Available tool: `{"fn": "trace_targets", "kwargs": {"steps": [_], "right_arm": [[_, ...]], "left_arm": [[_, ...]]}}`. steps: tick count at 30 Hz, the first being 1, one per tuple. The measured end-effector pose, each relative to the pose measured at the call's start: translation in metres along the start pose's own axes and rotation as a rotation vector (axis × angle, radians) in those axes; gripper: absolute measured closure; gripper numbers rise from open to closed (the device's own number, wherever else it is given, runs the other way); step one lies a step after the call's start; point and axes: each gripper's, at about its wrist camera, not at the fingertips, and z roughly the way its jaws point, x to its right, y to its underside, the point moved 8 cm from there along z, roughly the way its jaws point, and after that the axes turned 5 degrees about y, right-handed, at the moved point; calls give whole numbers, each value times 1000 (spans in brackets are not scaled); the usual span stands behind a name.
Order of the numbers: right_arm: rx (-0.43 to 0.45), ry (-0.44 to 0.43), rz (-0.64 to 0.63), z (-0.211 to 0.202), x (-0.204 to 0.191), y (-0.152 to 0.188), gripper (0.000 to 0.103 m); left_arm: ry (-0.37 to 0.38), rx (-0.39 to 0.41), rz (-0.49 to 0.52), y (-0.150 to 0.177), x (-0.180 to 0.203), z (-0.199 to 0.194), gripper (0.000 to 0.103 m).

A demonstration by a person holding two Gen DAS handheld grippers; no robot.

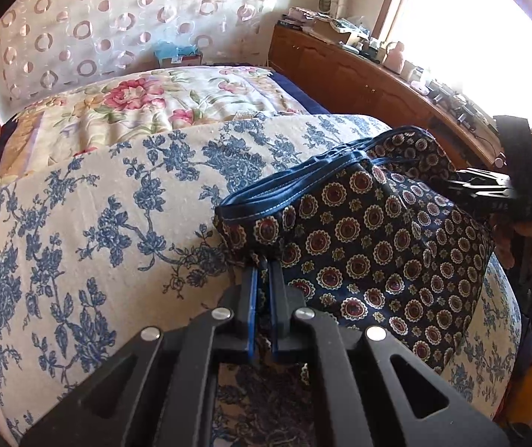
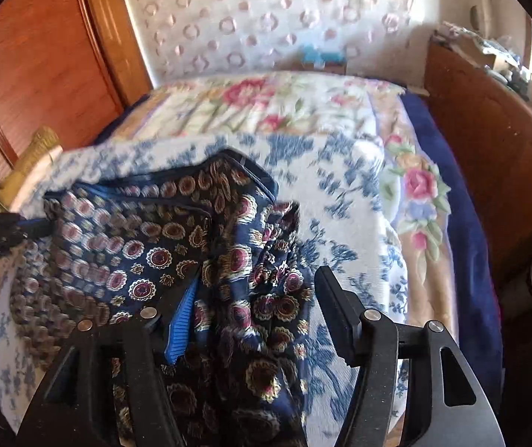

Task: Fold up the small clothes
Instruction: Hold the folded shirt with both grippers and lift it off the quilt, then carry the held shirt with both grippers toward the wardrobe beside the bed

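Note:
A small navy garment (image 1: pixel 370 246) with a red and cream medallion print and a blue trimmed hem lies on a white bedspread with blue flowers (image 1: pixel 91 231). My left gripper (image 1: pixel 264 260) is shut on the garment's near edge. In the right wrist view the garment (image 2: pixel 146 238) is bunched in the middle. My right gripper (image 2: pixel 258 283) is open, its fingers on either side of a raised fold of the cloth. The right gripper also shows in the left wrist view (image 1: pixel 504 193) at the garment's far right edge.
A quilt with pink flowers (image 1: pixel 154 100) covers the far half of the bed. A wooden cabinet (image 1: pixel 359 70) with clutter on top runs along the right under a bright window. A wooden headboard (image 2: pixel 42 67) stands at the left. A circle-patterned curtain (image 1: pixel 117 18) hangs behind.

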Motion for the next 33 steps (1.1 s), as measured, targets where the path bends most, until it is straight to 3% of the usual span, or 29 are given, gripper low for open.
{"fn": "trace_targets", "kwargs": {"steps": [4, 6, 8, 10, 12, 16, 24, 27, 33], "right_arm": [[6, -18, 6, 14, 1, -6, 42], [9, -35, -5, 17, -6, -6, 58], [3, -71, -33, 17, -15, -5, 87], [5, -75, -60, 15, -25, -1, 91], [41, -60, -79, 7, -29, 0, 93], [135, -57, -77, -23, -40, -3, 94], [325, -122, -130, -89, -97, -37, 95], [368, -164, -163, -101, -130, -52, 95], [418, -256, -267, -106, -214, -95, 95]], "left_arm": [[3, -6, -7, 1, 1, 4, 100], [13, -3, -18, -2, -2, 7, 99], [34, 2, -46, -6, -6, 9, 99], [52, 4, -68, -9, -8, 10, 99], [86, 21, -54, -10, -3, 5, 101], [70, 100, -8, -11, 8, -28, 102], [56, 280, -19, -4, 9, -129, 102], [28, 340, -30, 1, -3, -169, 102], [-113, 438, -66, 22, -51, -247, 102]]}}
